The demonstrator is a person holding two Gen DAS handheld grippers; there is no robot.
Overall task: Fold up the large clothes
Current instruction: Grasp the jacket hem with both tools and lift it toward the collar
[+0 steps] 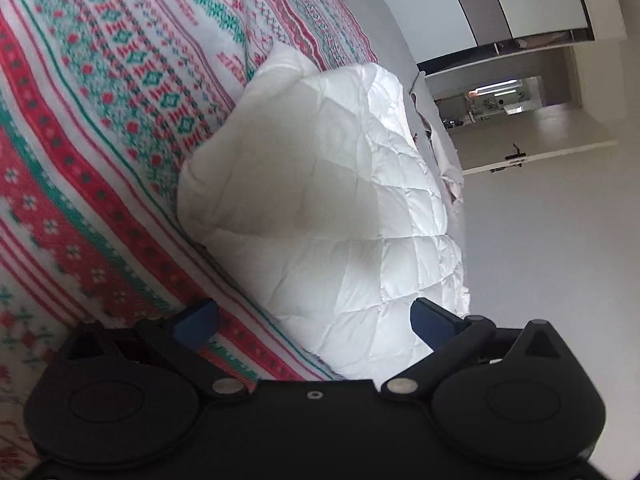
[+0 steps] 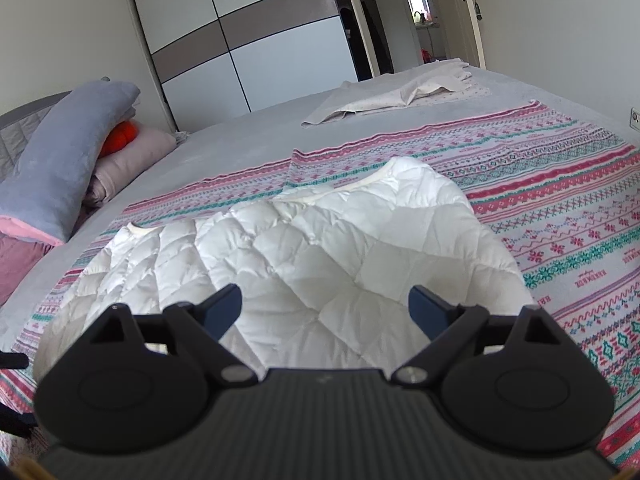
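Note:
A white quilted jacket (image 2: pixel 304 248) lies partly folded on a red, green and white patterned blanket (image 2: pixel 560 208) that covers the bed. My right gripper (image 2: pixel 326 306) hovers over the jacket's near edge, open, with nothing between its blue fingertips. In the left wrist view the picture is rolled on its side. There the jacket (image 1: pixel 340 208) lies on the blanket (image 1: pixel 100 120) just ahead of my left gripper (image 1: pixel 316 320). That gripper is open too and holds nothing.
A pale speckled cloth (image 2: pixel 400 96) lies at the bed's far end. Grey and pink pillows (image 2: pixel 68 160) with an orange thing between them are stacked at the left. A sliding wardrobe (image 2: pixel 248 40) and an open door (image 2: pixel 464 12) stand beyond the bed.

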